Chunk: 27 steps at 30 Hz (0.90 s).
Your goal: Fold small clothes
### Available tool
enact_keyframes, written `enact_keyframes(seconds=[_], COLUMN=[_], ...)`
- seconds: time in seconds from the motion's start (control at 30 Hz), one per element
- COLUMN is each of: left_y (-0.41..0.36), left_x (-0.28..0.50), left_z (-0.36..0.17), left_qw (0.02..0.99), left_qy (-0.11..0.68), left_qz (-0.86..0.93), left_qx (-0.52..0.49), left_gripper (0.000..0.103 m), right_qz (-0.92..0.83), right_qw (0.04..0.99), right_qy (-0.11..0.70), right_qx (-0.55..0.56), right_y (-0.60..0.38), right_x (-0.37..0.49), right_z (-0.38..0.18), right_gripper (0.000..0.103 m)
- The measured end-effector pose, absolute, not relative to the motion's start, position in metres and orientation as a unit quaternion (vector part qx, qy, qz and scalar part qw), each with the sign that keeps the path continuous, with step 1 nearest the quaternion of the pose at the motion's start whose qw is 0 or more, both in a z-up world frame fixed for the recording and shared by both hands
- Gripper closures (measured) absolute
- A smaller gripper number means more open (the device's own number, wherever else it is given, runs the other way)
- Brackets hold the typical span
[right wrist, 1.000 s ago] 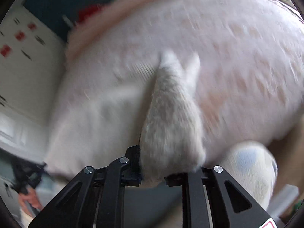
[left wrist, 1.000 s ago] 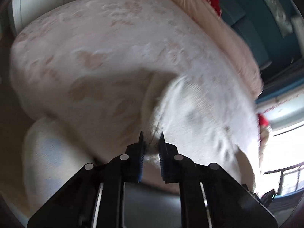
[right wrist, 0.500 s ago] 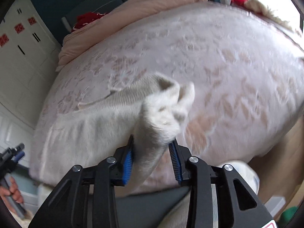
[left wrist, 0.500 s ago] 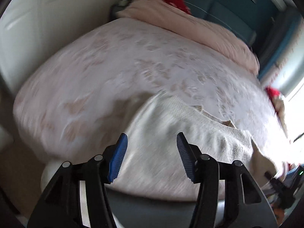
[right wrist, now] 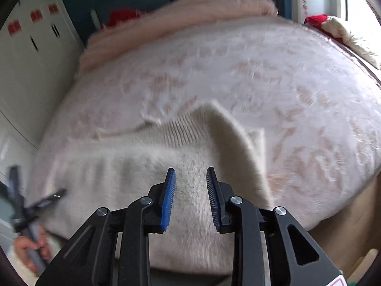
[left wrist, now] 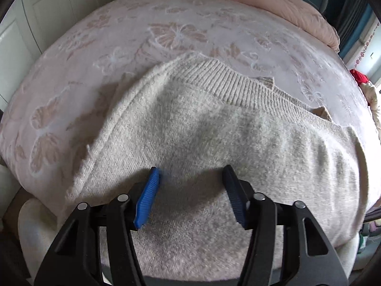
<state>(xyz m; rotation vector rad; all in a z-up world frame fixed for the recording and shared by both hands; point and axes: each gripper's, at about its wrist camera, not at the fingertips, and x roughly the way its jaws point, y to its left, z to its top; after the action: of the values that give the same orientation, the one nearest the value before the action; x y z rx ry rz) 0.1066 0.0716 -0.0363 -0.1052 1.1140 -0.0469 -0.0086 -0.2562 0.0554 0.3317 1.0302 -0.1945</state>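
Note:
A cream knitted sweater (left wrist: 214, 128) lies spread on the pink bedspread (left wrist: 119, 35), its ribbed hem on the far side. My left gripper (left wrist: 190, 174) is open wide and empty, just above the sweater's near part. In the right wrist view the same sweater (right wrist: 147, 162) lies flat with one folded edge raised at the right. My right gripper (right wrist: 190, 174) is open and empty over the cloth. The left gripper (right wrist: 31, 209) and the hand holding it show at the lower left of that view.
A pink quilt (left wrist: 273, 2) is heaped at the bed's far end, with something red (right wrist: 121, 15) behind it. White cupboard doors (right wrist: 31, 47) stand left of the bed. The bed's edge drops to the floor (right wrist: 345, 226) at the right.
Both grippers were shut on the sweater a second ago. Both have opened and let it go, and the sweater now lies flat on the bed.

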Motion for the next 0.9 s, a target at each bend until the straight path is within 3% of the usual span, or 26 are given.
enact_keyframes(seconds=[0.1,0.23,0.33,0.43,0.53,0.67,0.73,0.83,0.9], left_y=[0.071,0.094,0.137,0.178,0.207,0.215,0.209,0.192,0.182], left_x=[0.103,0.096,0.083,0.079,0.086,0.09,0.09,0.093,0.095], left_z=[-0.035,-0.023,-0.006,-0.009,-0.031,-0.062,-0.062,-0.06,-0.057], left_qw=[0.853,0.853,0.859,0.841,0.806,0.768,0.779,0.793,0.805], left_qy=[0.521,0.513,0.484,0.49,0.523,0.551,0.541,0.544,0.543], left_qz=[-0.027,-0.045,-0.022,0.011,0.034,0.027,0.021,0.017,0.009], left_qx=[-0.031,-0.087,-0.166,-0.227,-0.274,-0.325,-0.316,-0.274,-0.24], left_gripper=[0.044,0.043,0.027,0.023,0.022,0.012,0.007,0.007,0.023], right_qz=[-0.113,-0.1,-0.018,0.044,0.068,0.064,0.061,0.055,0.056], right_qw=[0.832,0.841,0.86,0.855,0.842,0.802,0.812,0.813,0.814], right_qy=[0.522,0.512,0.5,0.51,0.534,0.593,0.581,0.58,0.579], right_qx=[0.149,0.143,0.1,0.08,0.042,0.021,0.009,0.008,0.006], right_y=[-0.266,-0.246,-0.193,-0.149,-0.105,-0.085,-0.083,-0.081,-0.079], right_x=[0.007,0.009,0.02,0.039,0.066,0.087,0.087,0.085,0.086], right_z=[0.017,0.056,0.086,0.089,0.07,0.021,0.014,0.013,0.012], right_gripper=[0.08,0.077,0.078,0.08,0.082,0.083,0.082,0.082,0.082])
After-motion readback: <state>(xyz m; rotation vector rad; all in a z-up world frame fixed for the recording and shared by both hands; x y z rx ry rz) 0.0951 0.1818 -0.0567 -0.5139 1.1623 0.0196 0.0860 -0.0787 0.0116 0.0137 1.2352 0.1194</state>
